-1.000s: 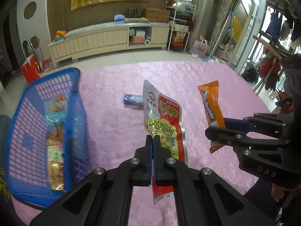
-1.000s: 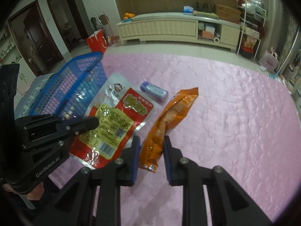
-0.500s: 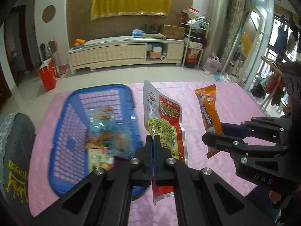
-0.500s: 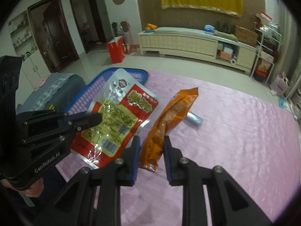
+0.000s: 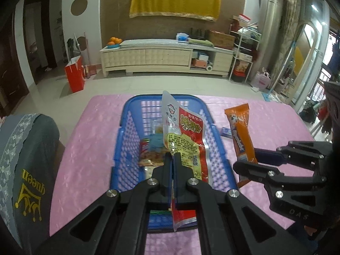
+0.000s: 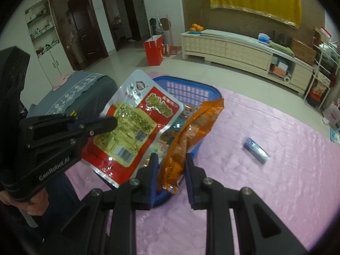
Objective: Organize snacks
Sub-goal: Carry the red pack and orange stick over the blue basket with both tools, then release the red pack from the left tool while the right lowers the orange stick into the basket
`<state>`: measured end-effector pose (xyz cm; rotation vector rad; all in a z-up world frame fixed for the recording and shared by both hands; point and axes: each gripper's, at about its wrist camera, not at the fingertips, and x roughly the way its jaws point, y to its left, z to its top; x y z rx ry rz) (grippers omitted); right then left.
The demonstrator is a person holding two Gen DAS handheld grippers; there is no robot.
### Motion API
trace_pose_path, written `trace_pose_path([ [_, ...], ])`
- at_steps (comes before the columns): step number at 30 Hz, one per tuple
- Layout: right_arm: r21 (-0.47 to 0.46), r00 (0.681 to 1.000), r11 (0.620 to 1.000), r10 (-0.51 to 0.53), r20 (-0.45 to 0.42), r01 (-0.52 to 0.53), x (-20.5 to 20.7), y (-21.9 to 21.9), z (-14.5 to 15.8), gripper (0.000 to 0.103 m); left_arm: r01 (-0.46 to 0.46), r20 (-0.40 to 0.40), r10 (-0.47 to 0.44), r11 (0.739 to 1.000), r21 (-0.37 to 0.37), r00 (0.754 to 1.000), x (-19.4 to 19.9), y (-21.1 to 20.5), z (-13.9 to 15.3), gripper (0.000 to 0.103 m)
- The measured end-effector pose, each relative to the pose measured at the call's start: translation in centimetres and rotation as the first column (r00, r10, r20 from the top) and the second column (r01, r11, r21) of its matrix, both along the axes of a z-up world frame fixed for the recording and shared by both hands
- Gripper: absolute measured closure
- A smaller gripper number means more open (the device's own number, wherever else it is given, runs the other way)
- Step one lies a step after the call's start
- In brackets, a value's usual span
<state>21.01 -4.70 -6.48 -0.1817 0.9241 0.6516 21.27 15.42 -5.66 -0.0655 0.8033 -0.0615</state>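
Observation:
My left gripper (image 5: pixel 172 161) is shut on a red and yellow snack pouch (image 5: pixel 187 136) and holds it upright right over the blue plastic basket (image 5: pixel 125 140). The pouch (image 6: pixel 136 125) and the left gripper (image 6: pixel 112 123) also show in the right wrist view. My right gripper (image 6: pixel 171 161) is shut on an orange snack pack (image 6: pixel 189 136), held above the basket's (image 6: pixel 191 89) near right corner. The right gripper (image 5: pixel 244 165) and orange pack (image 5: pixel 241 131) show right of the basket in the left wrist view. Several snack packs (image 5: pixel 150 150) lie inside the basket.
A small blue-purple packet (image 6: pixel 256 150) lies on the pink quilted cloth (image 6: pixel 276 180) to the right of the basket. A grey cushioned seat (image 5: pixel 23 161) stands at the table's left edge. Beyond the table are tiled floor and a long cream cabinet (image 5: pixel 165 57).
Both grippers have swung left with their snacks. The basket, at far left a second ago, now lies directly under the left gripper; the blue packet is now off to the right.

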Motion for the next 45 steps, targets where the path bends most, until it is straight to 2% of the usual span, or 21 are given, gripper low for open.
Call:
trace_pose_path([
  [12,-0.021,0.999,1.0,-0.005,-0.053,0.004,2.8,1.6,-2.4,0.075,-0.011,-0.086,0.012,1.0,0.017,0.996,3.9,1.8,-3.9,0.102],
  [22,-0.017,0.998,1.0,-0.012,-0.059,0.011,2.7,1.1,-2.4,0.075,-0.01,-0.106,0.014,0.999,0.038,0.994,4.3,2.0,-4.9,0.1],
  [24,-0.012,0.999,1.0,-0.013,-0.053,0.012,2.5,0.9,-2.2,0.075,-0.013,-0.103,0.018,0.999,0.046,0.995,4.0,2.0,-4.7,0.094],
  [26,-0.005,0.999,1.0,-0.014,-0.048,0.013,2.2,0.7,-1.9,0.075,-0.016,-0.09,0.021,0.998,0.053,0.996,3.5,1.9,-4.2,0.072],
  [27,-0.002,0.999,1.0,-0.013,-0.046,0.013,2.1,0.6,-1.7,0.075,-0.017,-0.084,0.022,0.998,0.057,0.996,3.2,1.9,-4.1,0.067],
  [30,0.008,0.999,1.0,-0.014,-0.038,0.014,1.6,0.2,-1.3,0.075,-0.001,-0.07,0.006,0.997,0.079,0.998,2.3,1.5,-3.3,0.064],
  [32,0.016,0.999,1.0,-0.011,-0.032,0.011,1.3,0.1,-0.8,0.075,0.002,-0.059,0.004,0.995,0.098,0.998,1.7,1.0,-2.7,0.056],
  [38,0.029,1.0,1.0,0.005,-0.014,-0.004,0.5,0.0,0.2,0.075,0.006,-0.03,-0.003,0.994,0.106,1.0,-0.3,0.3,-1.2,0.042],
  [45,0.035,0.999,0.998,0.044,-0.012,-0.044,0.4,1.5,0.5,0.075,-0.026,0.003,0.026,0.993,0.116,1.0,-1.8,0.8,-0.1,0.035],
])
